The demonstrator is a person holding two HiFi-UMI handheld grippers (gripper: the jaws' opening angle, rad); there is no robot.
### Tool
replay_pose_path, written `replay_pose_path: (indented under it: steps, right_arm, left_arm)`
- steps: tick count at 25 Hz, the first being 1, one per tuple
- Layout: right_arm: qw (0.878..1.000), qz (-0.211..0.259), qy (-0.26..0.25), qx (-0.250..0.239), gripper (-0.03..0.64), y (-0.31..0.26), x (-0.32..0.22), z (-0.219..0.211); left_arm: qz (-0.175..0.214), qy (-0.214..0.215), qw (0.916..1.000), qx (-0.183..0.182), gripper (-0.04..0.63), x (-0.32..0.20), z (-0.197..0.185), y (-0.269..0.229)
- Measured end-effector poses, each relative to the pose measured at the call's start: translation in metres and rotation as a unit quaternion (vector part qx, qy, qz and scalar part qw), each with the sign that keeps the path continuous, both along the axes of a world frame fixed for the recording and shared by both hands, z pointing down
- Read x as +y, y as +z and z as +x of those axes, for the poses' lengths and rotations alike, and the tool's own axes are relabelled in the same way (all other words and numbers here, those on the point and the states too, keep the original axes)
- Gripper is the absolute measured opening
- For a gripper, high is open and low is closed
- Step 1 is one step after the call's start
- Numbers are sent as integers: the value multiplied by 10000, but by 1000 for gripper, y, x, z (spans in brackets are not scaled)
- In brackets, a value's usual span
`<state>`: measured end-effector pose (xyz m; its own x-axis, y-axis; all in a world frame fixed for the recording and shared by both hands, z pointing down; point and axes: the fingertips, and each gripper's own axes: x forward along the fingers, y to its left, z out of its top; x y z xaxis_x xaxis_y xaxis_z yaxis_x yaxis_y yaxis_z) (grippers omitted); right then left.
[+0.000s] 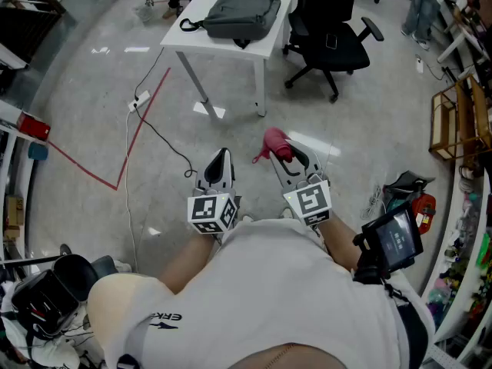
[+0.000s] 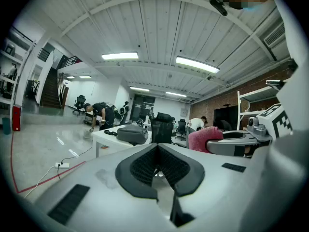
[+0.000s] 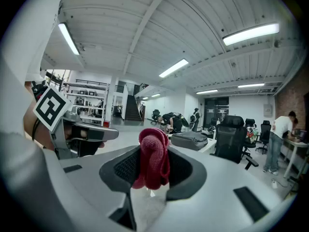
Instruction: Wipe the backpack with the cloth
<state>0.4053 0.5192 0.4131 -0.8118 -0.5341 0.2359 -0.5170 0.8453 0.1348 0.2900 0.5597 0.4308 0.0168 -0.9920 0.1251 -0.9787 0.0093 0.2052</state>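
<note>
A grey backpack (image 1: 242, 11) lies flat on a white table (image 1: 189, 28) far ahead of me; it also shows in the left gripper view as the backpack (image 2: 132, 133) and in the right gripper view as the backpack (image 3: 190, 139). My right gripper (image 1: 284, 154) is shut on a pink-red cloth (image 1: 275, 143), which bunches up between the jaws as the cloth (image 3: 153, 159). My left gripper (image 1: 219, 162) is shut with nothing in it, level with the right one. Both are held over the floor, well short of the table.
A black office chair (image 1: 330, 37) stands to the right of the table. A white power strip (image 1: 139, 101) with a black cable lies on the floor by red tape lines (image 1: 132, 141). Wooden shelving (image 1: 460, 121) lines the right side. People stand in the background.
</note>
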Motion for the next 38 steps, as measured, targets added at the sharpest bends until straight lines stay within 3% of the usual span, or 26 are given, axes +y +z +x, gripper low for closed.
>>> replay_pose_path:
  steps: [18,38]
  right_arm:
    - [9999,-51,-2,-115,133,-12,4,-16]
    - [9998,25,169,54,133,-6,14,-74]
  left_arm:
    - [2,-41,10000,47,3,6,-16,-8]
    - [-8,82,9999,145,3,20,-75,6]
